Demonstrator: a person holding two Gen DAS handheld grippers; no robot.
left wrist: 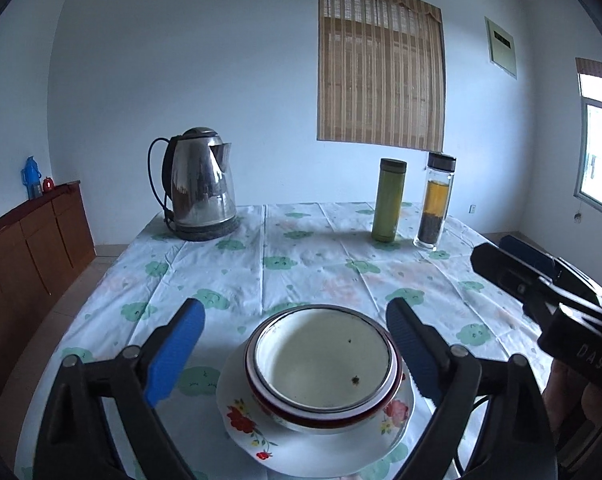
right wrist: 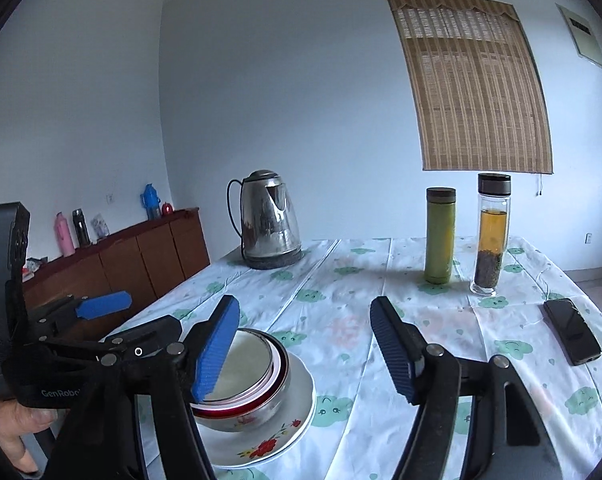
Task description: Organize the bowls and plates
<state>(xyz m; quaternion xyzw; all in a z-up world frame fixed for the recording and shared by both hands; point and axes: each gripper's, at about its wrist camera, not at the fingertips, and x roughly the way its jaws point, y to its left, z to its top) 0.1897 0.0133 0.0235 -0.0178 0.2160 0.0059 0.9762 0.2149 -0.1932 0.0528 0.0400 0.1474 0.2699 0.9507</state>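
A white bowl (left wrist: 321, 360) with a metal rim sits nested in a red-rimmed bowl (left wrist: 267, 402). Both stand on a floral plate (left wrist: 301, 450) near the table's front edge. My left gripper (left wrist: 295, 316) is open, with its blue pads wide on either side of the stack and clear of it. In the right wrist view the same bowls (right wrist: 249, 360) and plate (right wrist: 289, 428) lie at lower left. My right gripper (right wrist: 305, 312) is open over bare tablecloth just right of the stack, with nothing between its fingers. Its left finger (right wrist: 217, 348) hides part of the bowls.
A steel kettle (left wrist: 199, 184) stands at the table's far left, and a green flask (left wrist: 389, 200) and a glass tea bottle (left wrist: 435, 200) at the far right. A black phone (right wrist: 573, 330) lies at the right. A wooden sideboard (left wrist: 29, 248) runs along the left wall.
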